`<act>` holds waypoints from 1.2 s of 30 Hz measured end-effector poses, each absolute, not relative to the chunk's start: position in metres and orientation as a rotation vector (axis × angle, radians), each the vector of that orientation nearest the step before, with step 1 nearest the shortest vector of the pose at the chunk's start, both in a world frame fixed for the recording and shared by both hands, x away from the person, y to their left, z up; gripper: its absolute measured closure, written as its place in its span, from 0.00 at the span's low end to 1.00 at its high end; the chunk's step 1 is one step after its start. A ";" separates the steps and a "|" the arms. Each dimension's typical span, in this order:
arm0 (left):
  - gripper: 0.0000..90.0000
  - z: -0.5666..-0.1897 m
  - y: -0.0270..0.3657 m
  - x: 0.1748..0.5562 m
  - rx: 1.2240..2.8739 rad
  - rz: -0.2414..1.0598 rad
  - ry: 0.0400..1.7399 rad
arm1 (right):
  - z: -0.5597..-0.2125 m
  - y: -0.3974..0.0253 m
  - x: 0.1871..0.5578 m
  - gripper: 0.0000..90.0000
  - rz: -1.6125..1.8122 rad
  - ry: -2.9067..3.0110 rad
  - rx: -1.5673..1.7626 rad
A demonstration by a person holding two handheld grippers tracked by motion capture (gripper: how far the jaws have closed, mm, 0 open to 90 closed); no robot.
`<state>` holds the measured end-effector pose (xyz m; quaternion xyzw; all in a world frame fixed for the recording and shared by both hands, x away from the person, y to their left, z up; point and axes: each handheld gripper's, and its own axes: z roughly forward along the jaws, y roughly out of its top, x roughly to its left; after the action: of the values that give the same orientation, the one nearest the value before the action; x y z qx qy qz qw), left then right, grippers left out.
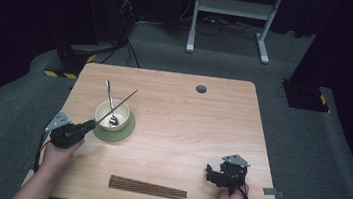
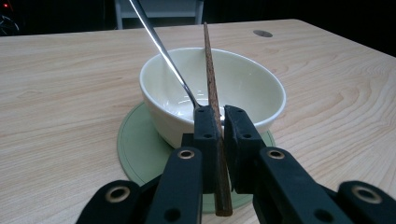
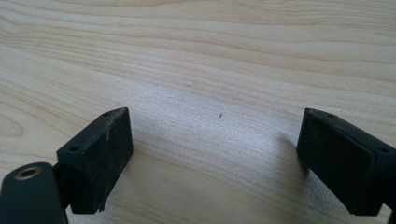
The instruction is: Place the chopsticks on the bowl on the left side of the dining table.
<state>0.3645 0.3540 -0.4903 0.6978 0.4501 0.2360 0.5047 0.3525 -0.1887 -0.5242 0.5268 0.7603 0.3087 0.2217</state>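
Wooden chopstick clamped in left tongs, over bowl

A rectangular light wooden table carries the work. Near its left edge a cream round ceramic bowl stands on a pale green round mat. A slim metal spoon rests in the bowl, handle leaning toward the far edge. The black left gripper, held in a hand by the near left corner, points at the bowl; a single dark wooden chopstick runs from it across the bowl. A bundle of dark wooden chopsticks lies along the near edge. The black right gripper sits near the near right corner, well apart from the bundle. A small grey round grommet marks the far edge.
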 end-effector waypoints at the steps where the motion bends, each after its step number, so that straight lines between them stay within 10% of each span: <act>1: 0.93 -0.491 0.354 0.364 1.684 0.566 1.088 | -0.524 -0.189 0.352 0.12 0.853 2.101 1.456; 16: 0.66 -0.479 0.352 0.349 1.691 0.617 1.086 | -0.524 -0.189 0.353 0.11 0.854 2.102 1.455; 36: 0.58 -0.479 0.310 0.311 1.863 0.549 0.929 | -0.524 -0.187 0.356 0.11 0.861 2.129 1.431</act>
<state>0.3111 0.3101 -0.4792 0.7618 0.3799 0.2246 0.4742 0.3556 -0.1868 -0.5241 0.5162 0.7683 0.3107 0.2163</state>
